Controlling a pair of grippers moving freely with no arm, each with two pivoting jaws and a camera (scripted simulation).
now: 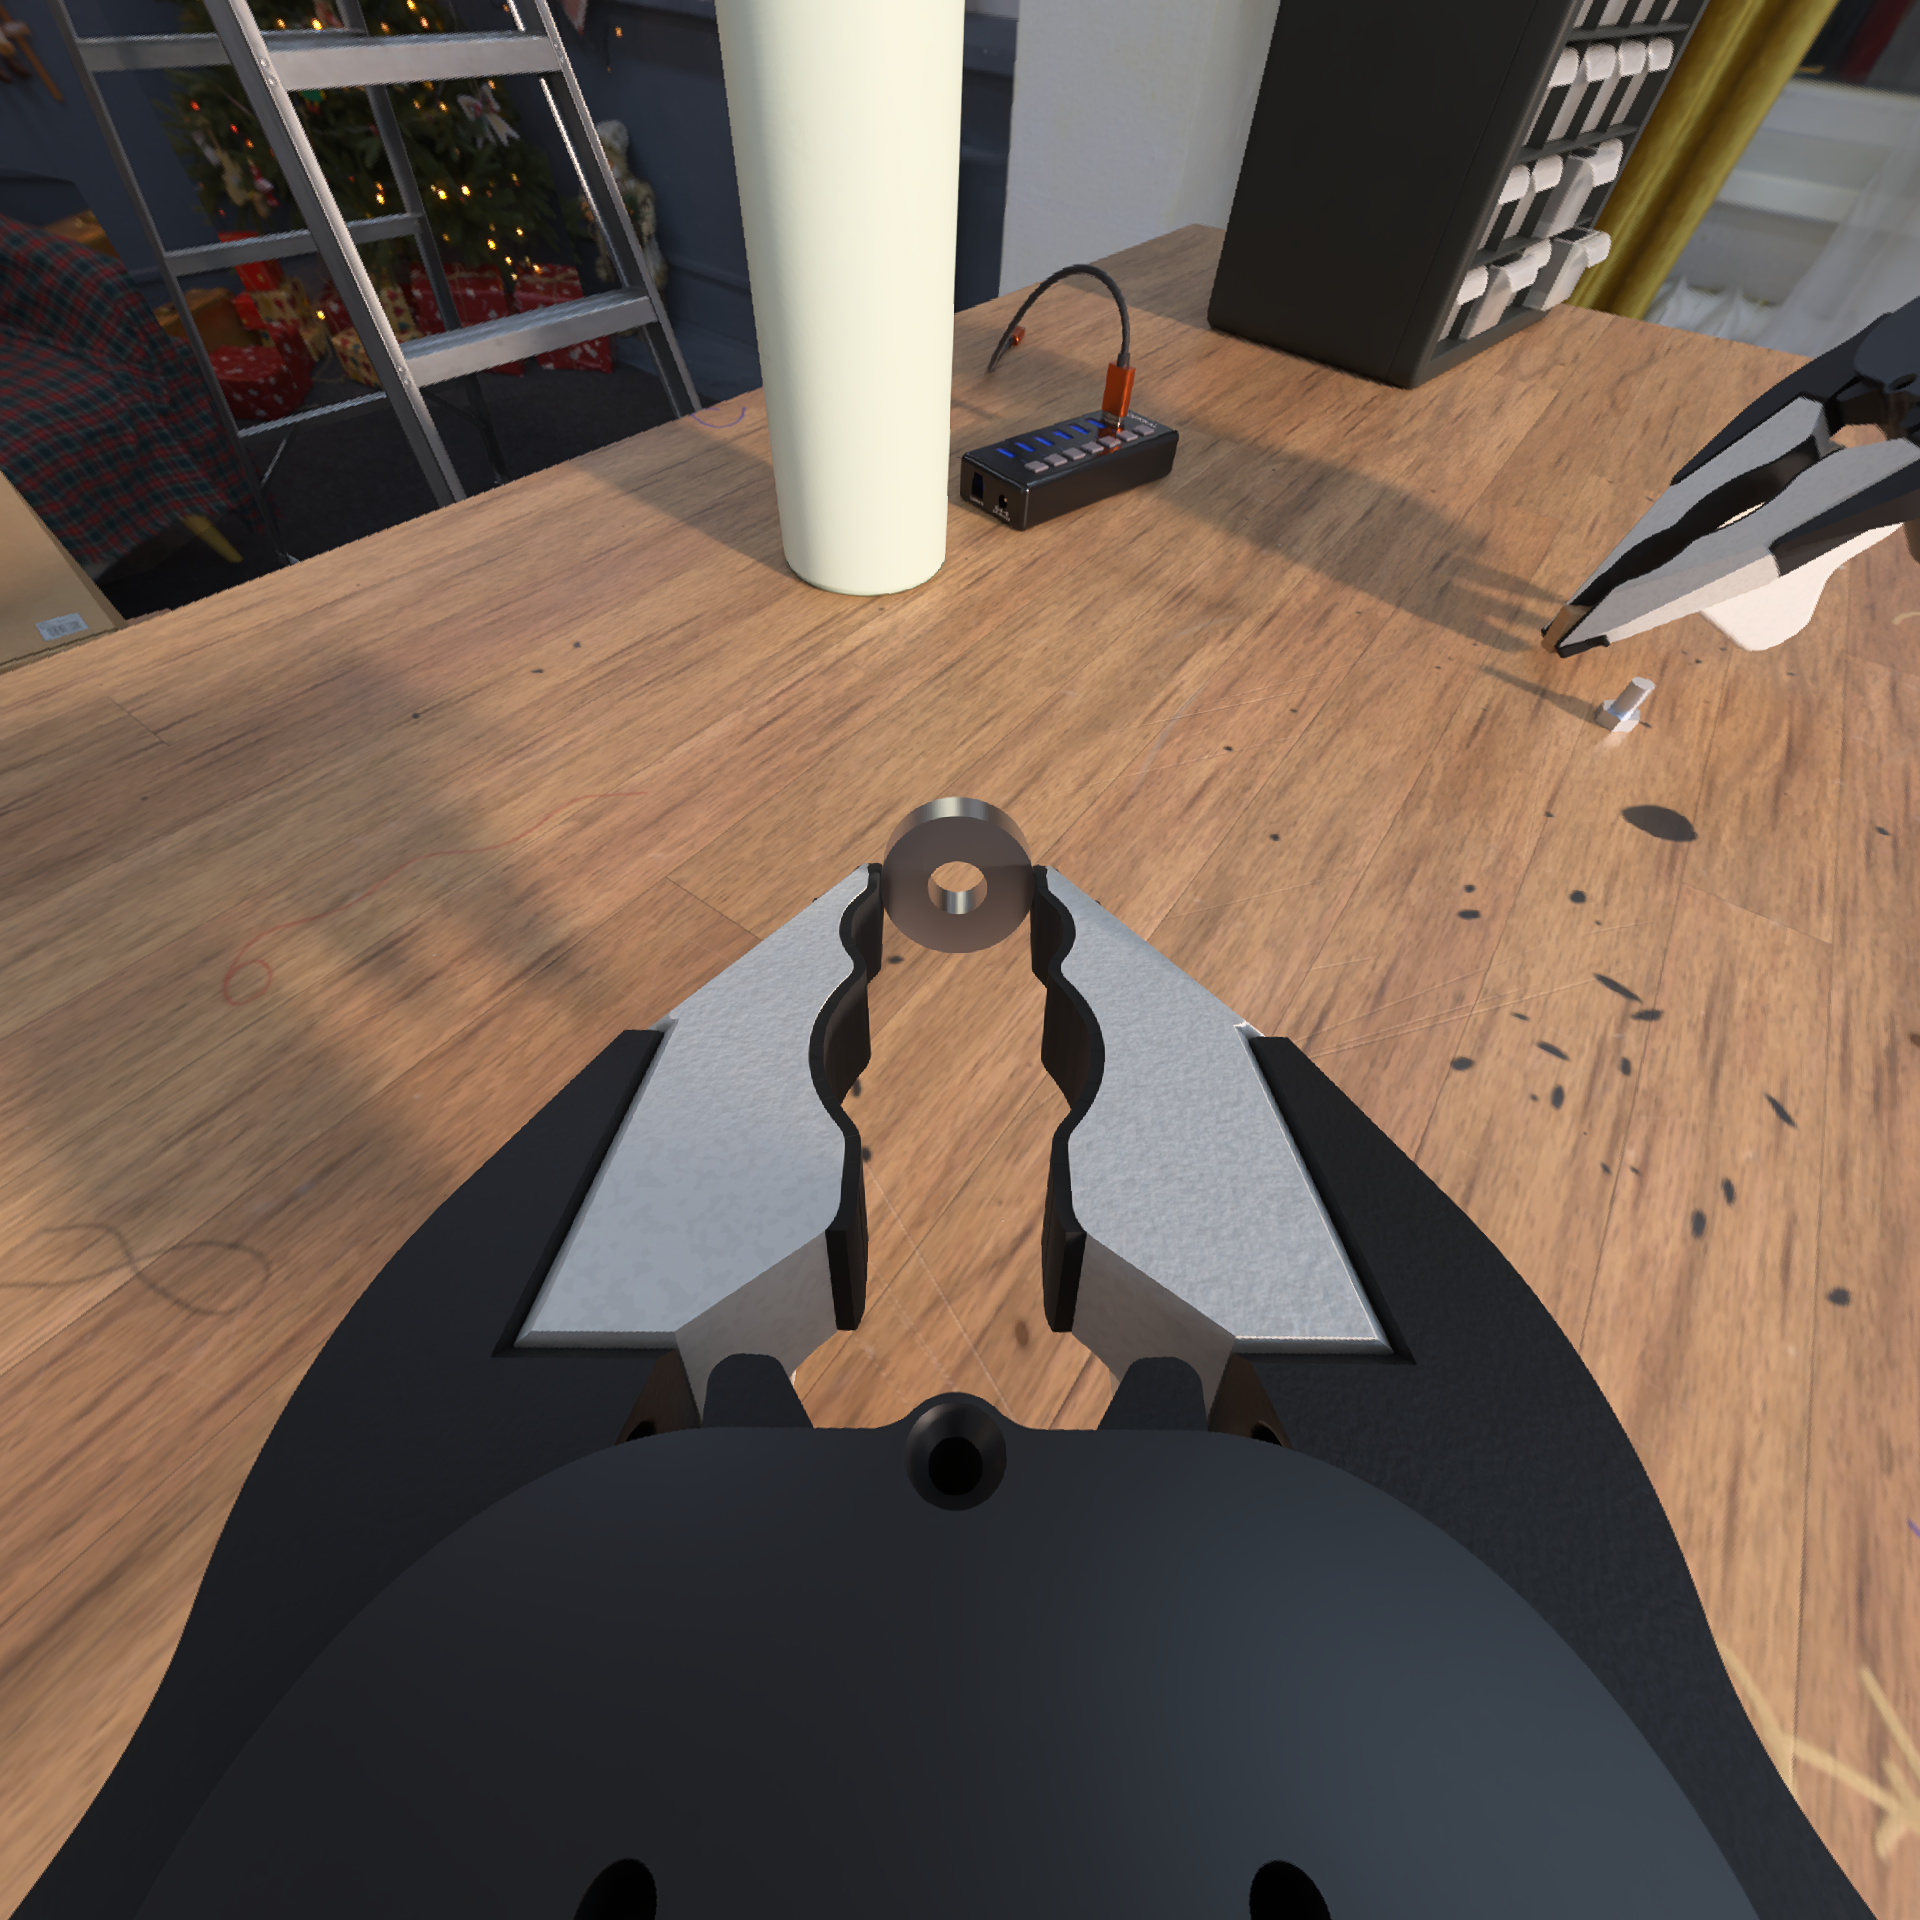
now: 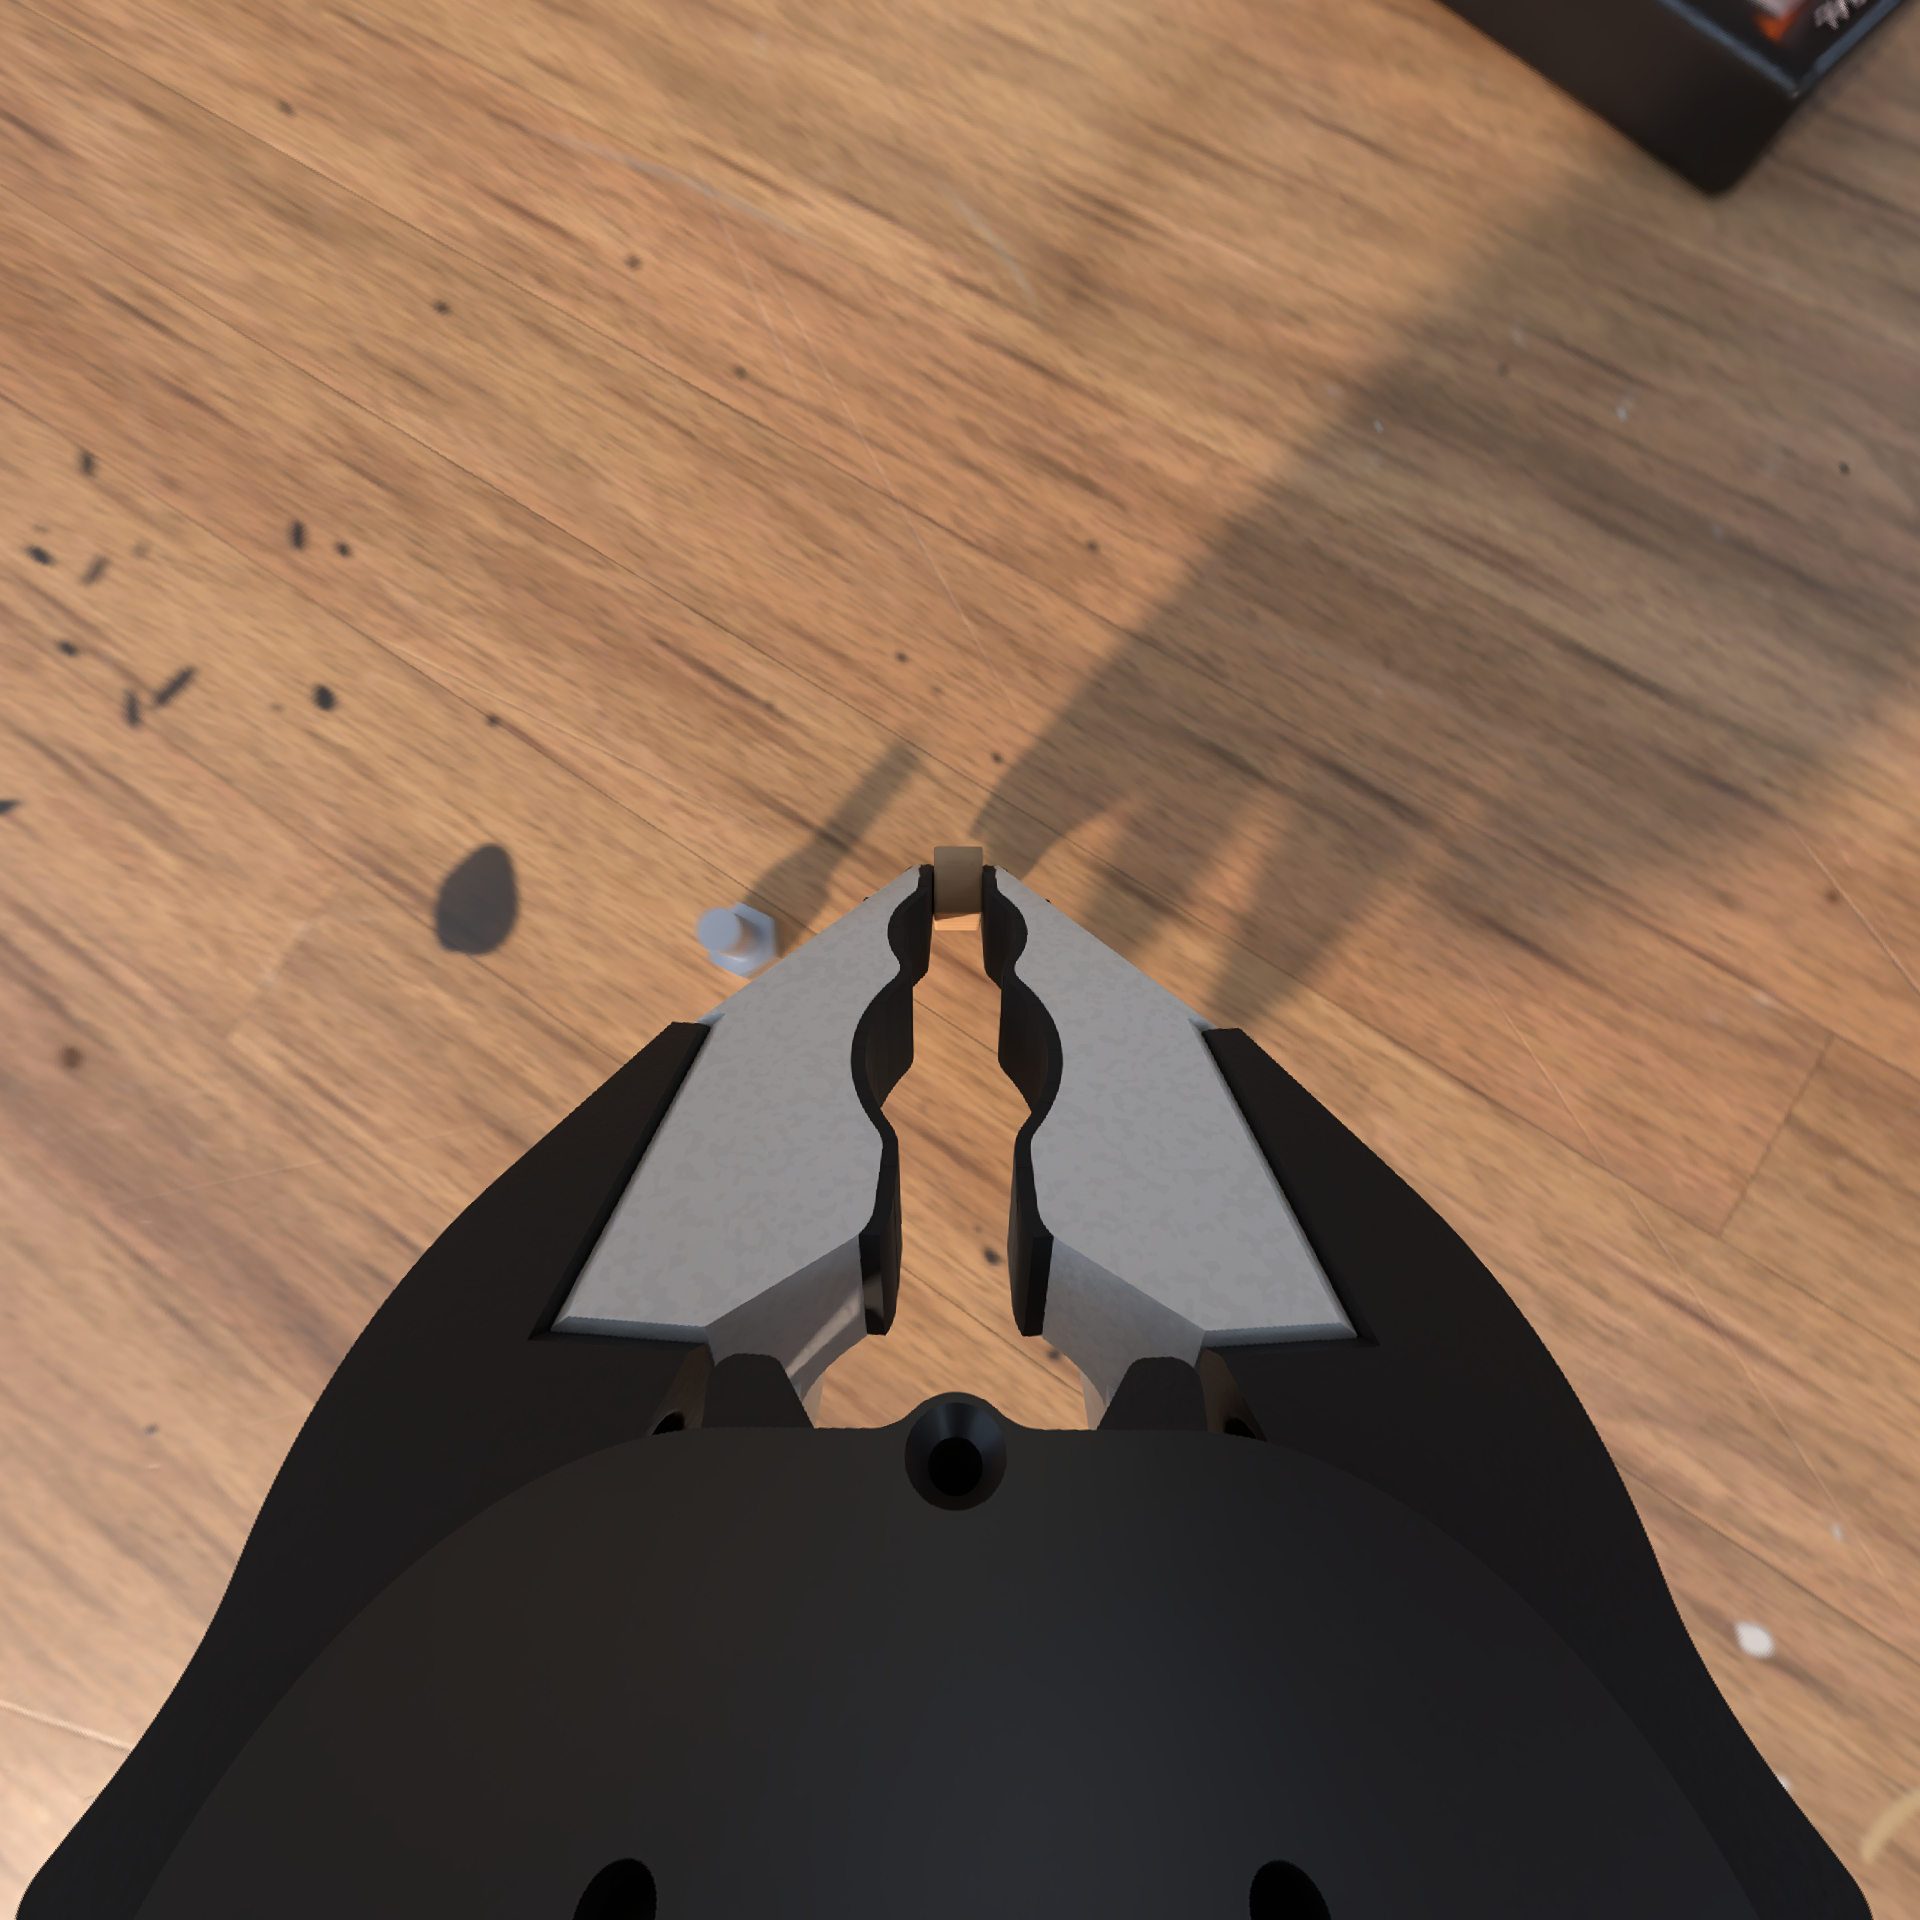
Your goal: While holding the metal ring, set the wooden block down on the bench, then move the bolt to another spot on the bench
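Observation:
My left gripper (image 1: 957,883) is shut on a grey metal ring (image 1: 957,875), held upright between the fingertips above the wooden bench (image 1: 520,831). My right gripper (image 2: 957,889) is shut on a small wooden block (image 2: 957,885) at its fingertips, above the bench (image 2: 1247,416). A small pale bolt (image 2: 736,935) stands on the bench just left of the right gripper's left finger. In the left wrist view the right gripper (image 1: 1569,636) shows at the far right, tips pointing down-left, with the bolt (image 1: 1626,704) on the bench just below its tips.
A tall cream cylinder (image 1: 852,312) stands on the bench ahead. A black hub with a cable (image 1: 1070,468) and a black drawer cabinet (image 1: 1455,177) sit farther back. A ladder (image 1: 364,239) stands beyond the bench's far edge. Dark specks mark the bench. A black box corner (image 2: 1714,83) shows.

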